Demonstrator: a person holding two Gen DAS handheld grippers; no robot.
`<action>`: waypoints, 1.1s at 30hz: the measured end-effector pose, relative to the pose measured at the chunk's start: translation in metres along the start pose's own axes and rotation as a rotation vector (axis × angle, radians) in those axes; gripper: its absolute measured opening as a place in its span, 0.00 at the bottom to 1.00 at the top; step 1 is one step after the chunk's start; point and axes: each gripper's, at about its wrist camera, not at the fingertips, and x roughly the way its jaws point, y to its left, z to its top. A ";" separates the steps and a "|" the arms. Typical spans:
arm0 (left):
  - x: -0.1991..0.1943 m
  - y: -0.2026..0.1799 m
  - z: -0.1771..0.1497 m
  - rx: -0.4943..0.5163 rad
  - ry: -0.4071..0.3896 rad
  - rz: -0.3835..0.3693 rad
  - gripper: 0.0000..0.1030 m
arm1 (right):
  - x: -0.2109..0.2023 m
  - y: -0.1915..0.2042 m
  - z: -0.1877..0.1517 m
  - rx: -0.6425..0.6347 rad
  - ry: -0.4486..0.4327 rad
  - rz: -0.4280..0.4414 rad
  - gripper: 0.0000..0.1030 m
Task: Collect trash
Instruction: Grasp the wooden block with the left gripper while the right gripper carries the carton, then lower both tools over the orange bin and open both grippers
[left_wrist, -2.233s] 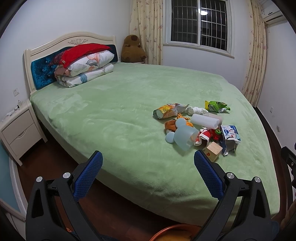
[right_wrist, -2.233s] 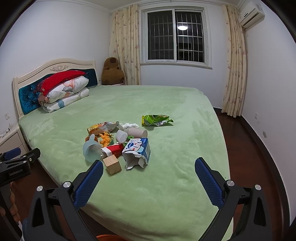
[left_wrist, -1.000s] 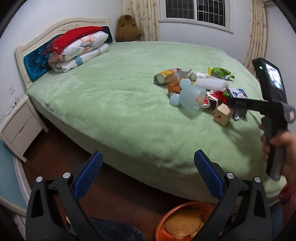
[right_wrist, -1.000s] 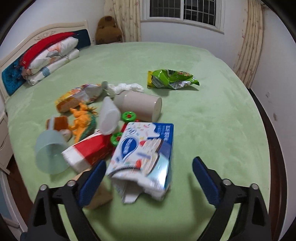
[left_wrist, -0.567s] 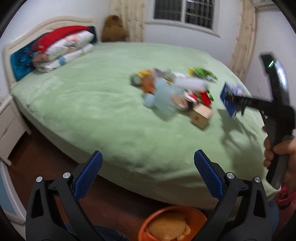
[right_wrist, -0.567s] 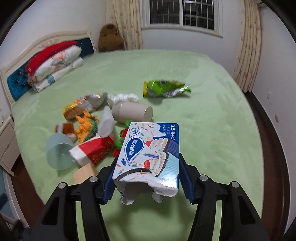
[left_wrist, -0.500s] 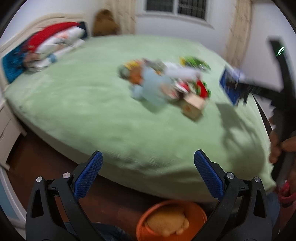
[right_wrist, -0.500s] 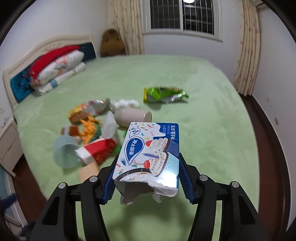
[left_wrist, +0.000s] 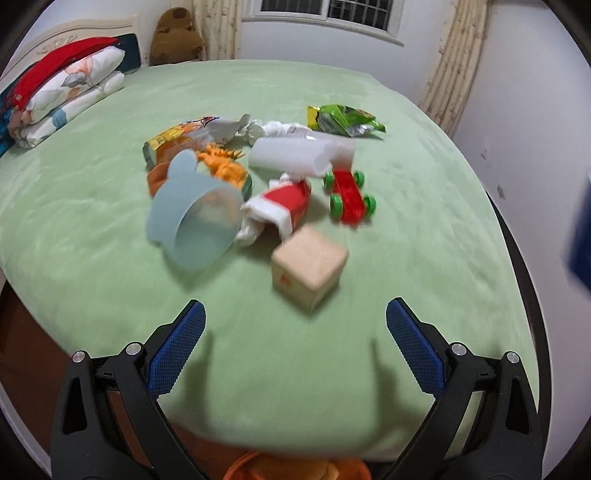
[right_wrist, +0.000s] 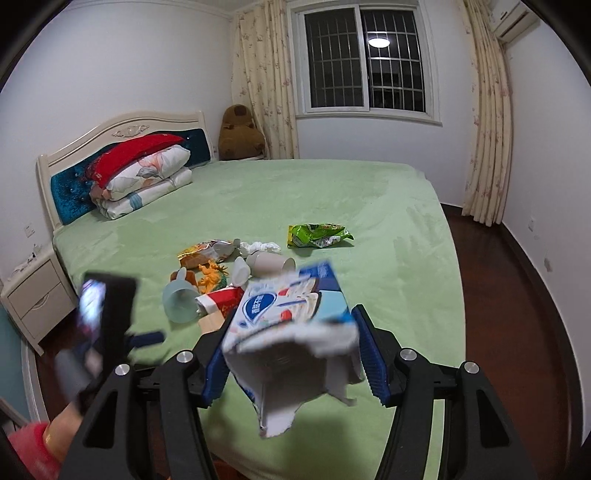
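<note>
My right gripper (right_wrist: 291, 354) is shut on a torn blue-and-white snack box (right_wrist: 291, 314), held up off the green bed (right_wrist: 388, 229); the box's blurred edge (left_wrist: 580, 240) shows at the right of the left wrist view. My left gripper (left_wrist: 295, 314) is open and empty over the near bed edge, just short of a wooden block (left_wrist: 310, 266). Beyond the block lie a red-and-white carton (left_wrist: 284, 203), a pale blue cup (left_wrist: 195, 221), a white paper cup (left_wrist: 295, 155), an orange snack bag (left_wrist: 181, 138), crumpled tissue (left_wrist: 273, 129) and a green snack bag (left_wrist: 343, 118).
A red toy car (left_wrist: 349, 195) and an orange dinosaur toy (left_wrist: 221, 166) lie among the litter. An orange bin (left_wrist: 295, 469) stands on the floor below the bed edge. Pillows (right_wrist: 144, 173) are stacked by the headboard, with a nightstand (right_wrist: 37, 295) at left.
My right gripper closed on the box and lifted it up and back from the pile. My left gripper moved in over the bed toward the pile and tilted down.
</note>
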 end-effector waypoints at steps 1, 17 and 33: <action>0.006 -0.001 0.005 -0.010 0.001 0.003 0.92 | -0.002 0.000 -0.001 -0.004 -0.003 0.001 0.57; 0.031 -0.003 0.016 -0.014 0.083 -0.046 0.46 | -0.001 -0.003 -0.009 0.006 -0.015 0.021 0.53; -0.106 0.023 -0.073 0.183 0.072 -0.186 0.46 | -0.032 0.029 -0.048 -0.078 0.082 0.167 0.53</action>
